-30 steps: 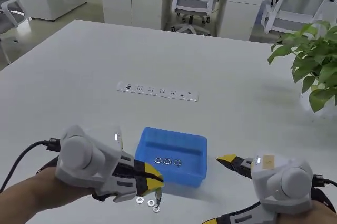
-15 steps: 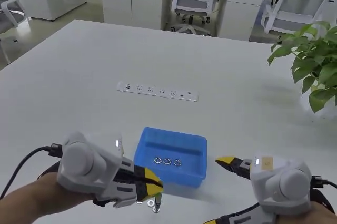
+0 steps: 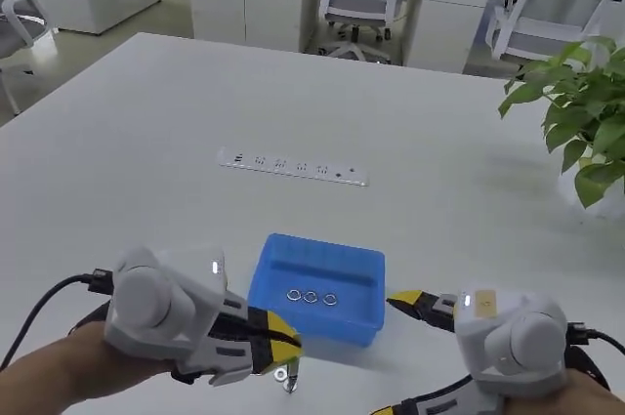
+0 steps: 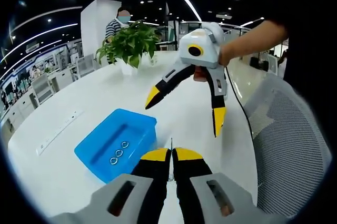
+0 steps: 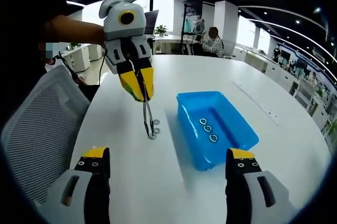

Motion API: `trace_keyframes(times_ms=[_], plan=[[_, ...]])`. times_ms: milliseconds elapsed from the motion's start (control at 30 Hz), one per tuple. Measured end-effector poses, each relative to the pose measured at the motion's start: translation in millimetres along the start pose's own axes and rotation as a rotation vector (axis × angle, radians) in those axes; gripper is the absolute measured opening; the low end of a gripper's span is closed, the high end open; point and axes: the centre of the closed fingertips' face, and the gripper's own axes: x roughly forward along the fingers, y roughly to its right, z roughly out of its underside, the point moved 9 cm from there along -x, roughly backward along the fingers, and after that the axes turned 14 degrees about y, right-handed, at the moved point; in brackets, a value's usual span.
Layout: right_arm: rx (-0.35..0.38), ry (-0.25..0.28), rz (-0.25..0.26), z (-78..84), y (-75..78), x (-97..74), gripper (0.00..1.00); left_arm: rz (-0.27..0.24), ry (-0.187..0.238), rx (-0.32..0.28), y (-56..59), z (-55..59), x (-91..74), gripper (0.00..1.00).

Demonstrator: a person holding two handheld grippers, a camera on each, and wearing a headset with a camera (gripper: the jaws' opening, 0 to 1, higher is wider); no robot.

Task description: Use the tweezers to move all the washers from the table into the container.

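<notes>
Your left gripper [image 3: 285, 337] sits at about 7 o'clock in the head view. Its yellow-tipped jaws are pressed together on a pair of thin metal tweezers [image 5: 146, 113]. The tweezers point down at the white tabletop [image 3: 146, 142].

In the right gripper view, their tips touch down among the small silver ring-shaped loose washers [image 5: 156, 126]. Two of these lie just at 1 o'clock of the tips. Whether the tips pinch a further one is too small to tell. In the head view one loose washer shows just beside the tweezers' tip, below the left gripper's jaws.

The shallow rectangular blue plastic container [image 3: 332, 327] stands at 1 o'clock of the left gripper's jaw tips, near the loose washers but not touching them. A row of three washers [image 3: 311, 297] lies on its floor, side by side.

Your right gripper [image 3: 391, 353] is at 5 o'clock in the head view. Its jaws are spread wide apart with nothing between them. The upper yellow tip points towards the container's near right corner and hangs just beside it.

At 12 o'clock of the container, well apart from it, a long white power strip [image 3: 293, 168] lies flat on the table. A green leafy potted plant [image 3: 576, 112] stands at the table's 2 o'clock edge.
</notes>
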Motion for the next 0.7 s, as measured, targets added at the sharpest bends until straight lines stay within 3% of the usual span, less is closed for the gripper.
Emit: trace_keyframes(times_ms=[333, 533, 700], plan=[[-0.106, -0.027, -0.118, -4.6, -2.2, 21.2, 0.64, 0.046, -0.009, 0.018, 3.1, -1.4, -0.3, 0.06], [-0.108, -0.022, -0.177, -7.6, -4.8, 36.4, 0.47, 0.071, -0.017, 0.034, 2.0, -2.1, -0.1, 0.06], [-0.141, -0.033, -0.221, -10.5, -8.0, 48.5, 0.38, 0.084, -0.029, 0.046, 1.1, -3.2, 0.0, 0.06]])
